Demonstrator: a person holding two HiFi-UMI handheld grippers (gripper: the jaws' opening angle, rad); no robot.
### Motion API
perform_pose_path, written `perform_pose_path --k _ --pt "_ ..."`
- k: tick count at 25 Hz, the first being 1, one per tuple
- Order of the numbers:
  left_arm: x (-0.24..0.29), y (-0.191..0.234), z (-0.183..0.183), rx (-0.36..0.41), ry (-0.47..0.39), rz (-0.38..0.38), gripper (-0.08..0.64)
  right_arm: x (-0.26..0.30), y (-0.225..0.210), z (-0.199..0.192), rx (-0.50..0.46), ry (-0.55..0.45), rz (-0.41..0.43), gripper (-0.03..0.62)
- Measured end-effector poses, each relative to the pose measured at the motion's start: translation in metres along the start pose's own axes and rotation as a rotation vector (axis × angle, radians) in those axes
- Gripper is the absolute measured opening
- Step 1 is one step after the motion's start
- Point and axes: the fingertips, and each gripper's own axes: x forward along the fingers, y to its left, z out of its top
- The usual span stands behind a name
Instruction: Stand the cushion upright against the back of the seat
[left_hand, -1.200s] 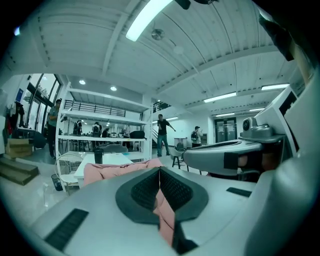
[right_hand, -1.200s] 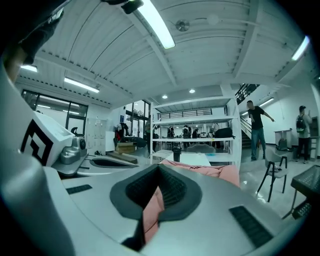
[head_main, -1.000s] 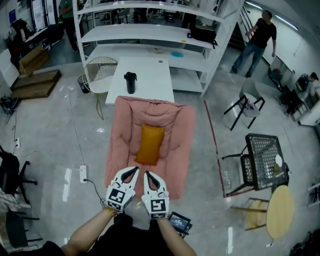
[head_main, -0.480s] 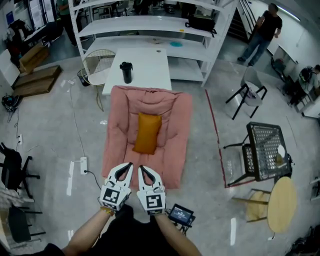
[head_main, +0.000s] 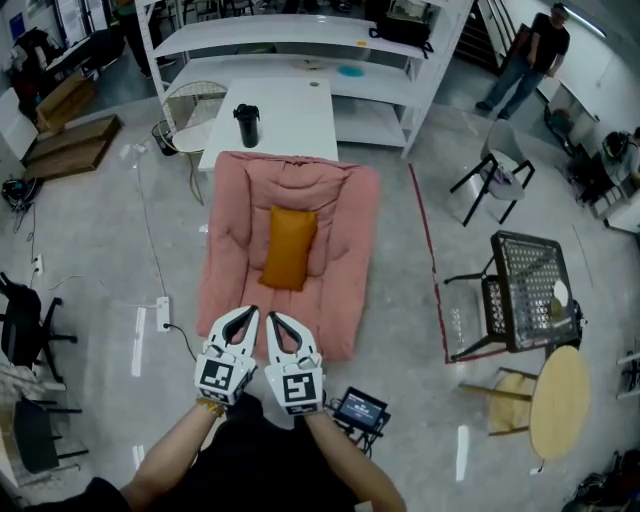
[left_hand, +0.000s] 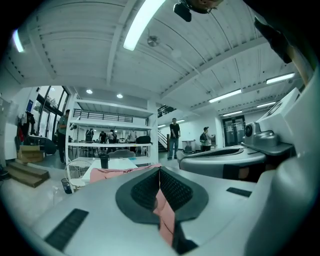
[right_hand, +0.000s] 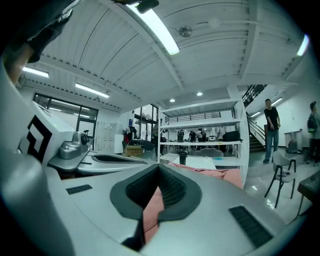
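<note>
An orange cushion lies flat in the middle of the pink padded seat, which rests on the floor with its raised back at the far end. My left gripper and right gripper hover side by side over the seat's near edge, well short of the cushion. Both are shut with nothing between the pads. In the left gripper view the closed left gripper points level toward the pink seat. The right gripper view shows the closed right gripper and the seat.
A white table with a black bottle stands behind the seat, with white shelving beyond. A black mesh chair and round wooden table stand at the right. A power strip lies at the left. A person stands at the far right.
The seat and both grippers sit higher and slightly further left in the picture than a second ago. The grippers stay shut, side by side. The cushion has not moved on the seat.
</note>
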Motion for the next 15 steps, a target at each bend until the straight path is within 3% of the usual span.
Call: perform_pose_path --k 15 --pt "0.008 -0.001 -0.020 -0.009 0.038 -0.049 0.014 0.012 -0.013 -0.007 0.020 0.013 -0.036 0.014"
